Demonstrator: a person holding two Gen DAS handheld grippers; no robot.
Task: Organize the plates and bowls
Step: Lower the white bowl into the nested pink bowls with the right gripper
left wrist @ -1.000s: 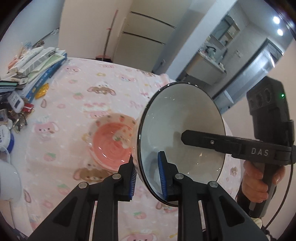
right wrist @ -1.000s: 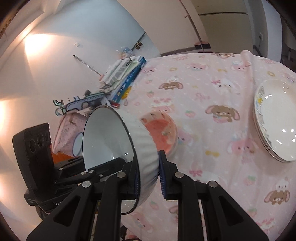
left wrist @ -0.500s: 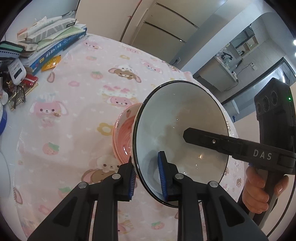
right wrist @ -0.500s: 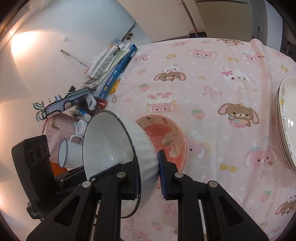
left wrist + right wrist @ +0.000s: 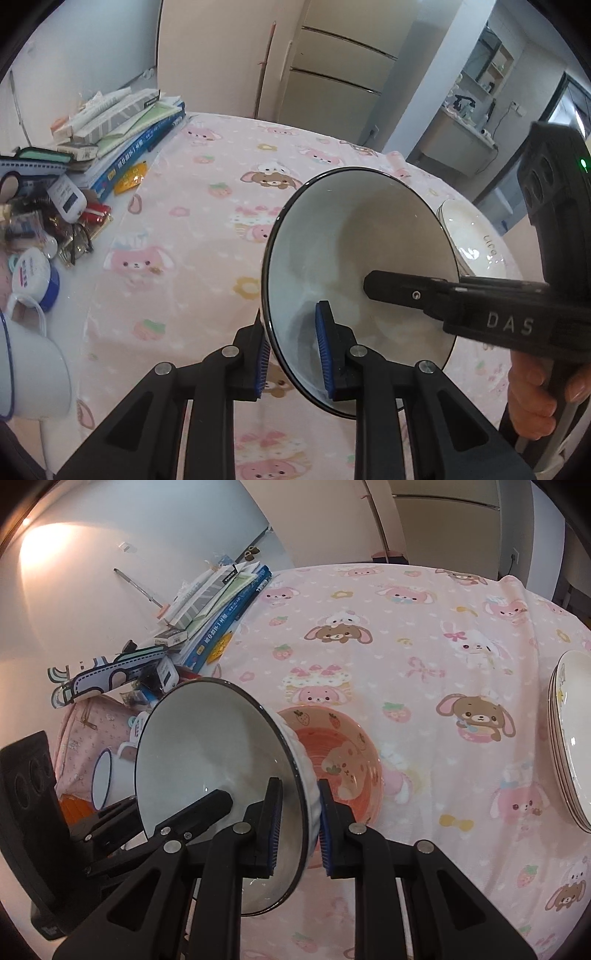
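White bowl is clamped at its rim by both our grippers, left gripper and right gripper, tipped on edge above the pink bowl on the tablecloth. If we release unevenly, it could swing, knock the pink bowl and chip it.

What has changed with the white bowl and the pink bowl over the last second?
Both grippers carried the white bowl down and toward the pink bowl; its ribbed outside now overlaps the pink bowl's near rim in the right wrist view, and hides it entirely in the left. Nothing was let go: the left gripper and right gripper stay clamped on opposite rims. The bowl is still tilted, the plates untouched.
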